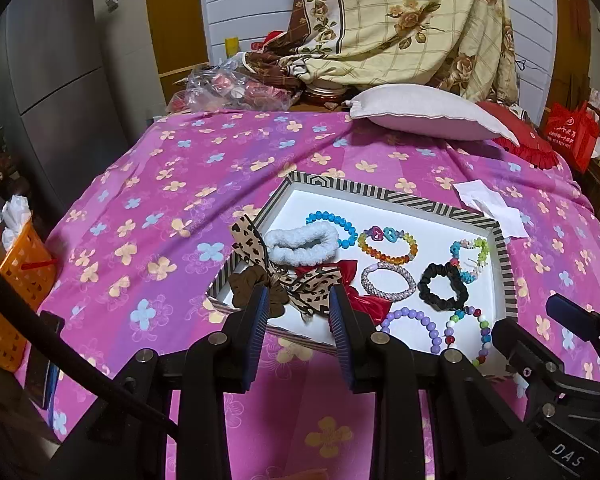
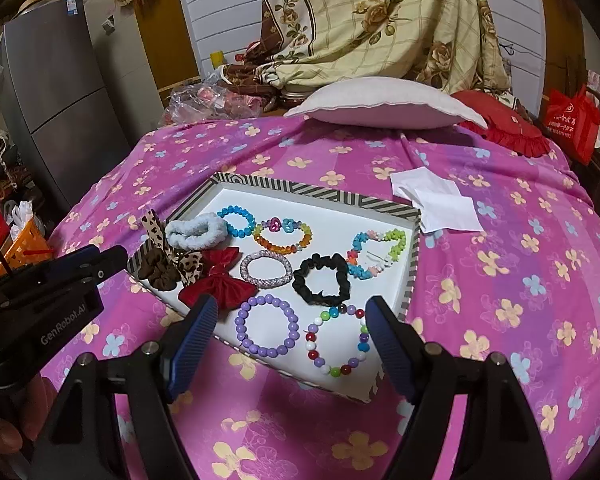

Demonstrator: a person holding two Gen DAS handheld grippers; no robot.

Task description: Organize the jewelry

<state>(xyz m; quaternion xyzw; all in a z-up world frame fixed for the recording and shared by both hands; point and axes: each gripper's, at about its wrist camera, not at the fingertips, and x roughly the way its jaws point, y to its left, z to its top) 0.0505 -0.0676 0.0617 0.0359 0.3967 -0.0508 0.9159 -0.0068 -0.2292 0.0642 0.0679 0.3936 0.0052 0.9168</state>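
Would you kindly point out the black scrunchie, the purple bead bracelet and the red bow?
black scrunchie (image 2: 305, 280), right wrist view, on its left fabric band.
purple bead bracelet (image 2: 241, 324), right wrist view, on a left-side bead.
red bow (image 2: 220, 286), right wrist view, on its lower loop.

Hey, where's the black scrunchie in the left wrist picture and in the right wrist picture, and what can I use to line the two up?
Left wrist view: the black scrunchie lies right of centre in the striped tray, just right of the silver beaded bracelet.
Right wrist view: the black scrunchie lies near the picture's centre, above the multicoloured bead bracelet.
Shared landmark: the purple bead bracelet, below and left of the scrunchie in both.
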